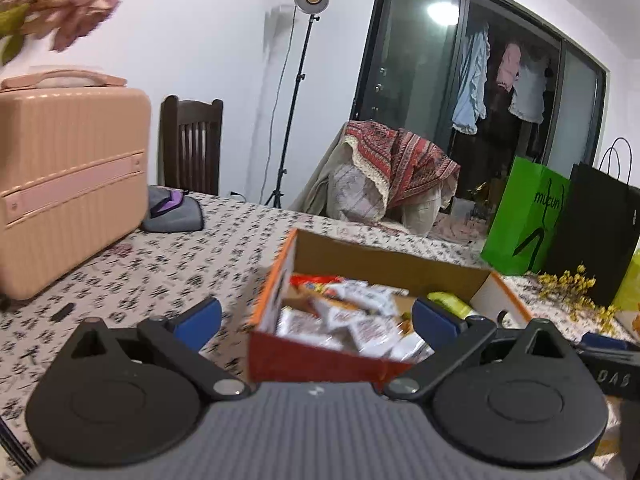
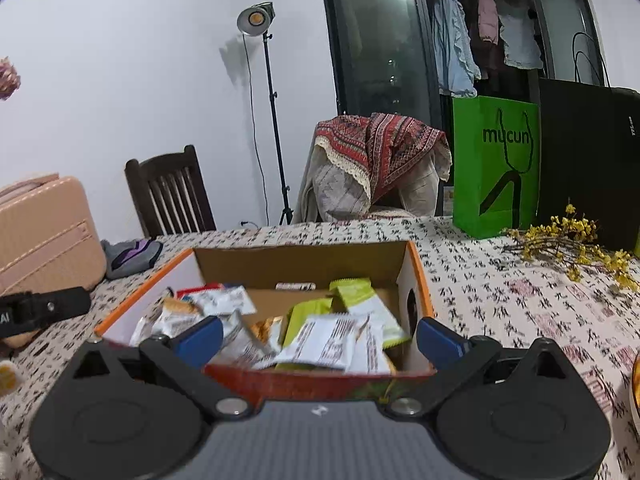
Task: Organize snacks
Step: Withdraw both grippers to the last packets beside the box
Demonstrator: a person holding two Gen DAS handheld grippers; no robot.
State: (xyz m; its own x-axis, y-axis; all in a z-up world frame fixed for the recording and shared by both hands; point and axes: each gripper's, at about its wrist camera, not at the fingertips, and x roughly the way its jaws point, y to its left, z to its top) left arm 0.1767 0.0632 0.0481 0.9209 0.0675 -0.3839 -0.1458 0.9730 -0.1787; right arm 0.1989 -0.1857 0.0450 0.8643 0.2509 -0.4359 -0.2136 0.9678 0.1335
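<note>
An open cardboard box (image 1: 320, 354) with orange rim and red front stands on the patterned tablecloth. It holds several snack packets (image 1: 360, 320), white, red and green. In the right wrist view the same box (image 2: 412, 268) shows white packets (image 2: 324, 344) and green packets (image 2: 356, 292) piled inside. My left gripper (image 1: 316, 320) is open, its blue pads on either side of the box's near left corner, holding nothing. My right gripper (image 2: 320, 338) is open just above the box's near edge, with the packets seen between its fingers but none gripped.
A pink hard case (image 1: 68, 184) stands on the table at left, with a grey pouch (image 1: 172, 212) beside it. A green paper bag (image 2: 496, 168) and a black bag (image 2: 588, 160) stand at back right, yellow dried flowers (image 2: 572, 240) before them. Chairs (image 2: 168, 192) line the far edge.
</note>
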